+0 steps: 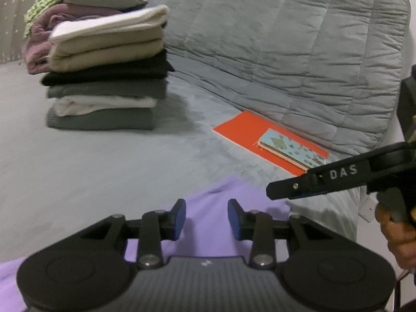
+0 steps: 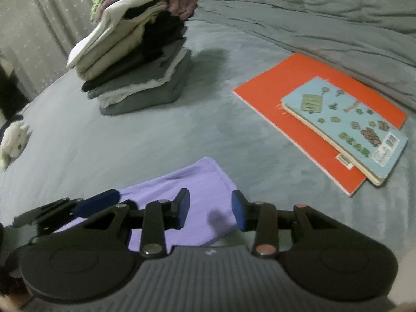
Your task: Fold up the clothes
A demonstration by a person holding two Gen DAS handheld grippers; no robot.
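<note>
A lilac garment [image 1: 208, 208] lies flat on the grey bed, also in the right wrist view [image 2: 187, 195]. My left gripper [image 1: 206, 218] is open and empty just above it; its blue pad also shows at the left of the right wrist view [image 2: 98, 202]. My right gripper [image 2: 210, 209] is open and empty over the garment's right edge; its black finger [image 1: 312, 184] reaches in from the right in the left wrist view. A tall stack of folded clothes [image 1: 106, 78] stands at the back left, also in the right wrist view [image 2: 135, 65].
An orange book [image 2: 299, 85] with a light blue board book [image 2: 345, 127] on it lies to the right. A quilted grey blanket [image 1: 286, 39] is bunched behind them. A small white plush toy [image 2: 14, 143] lies at the left edge.
</note>
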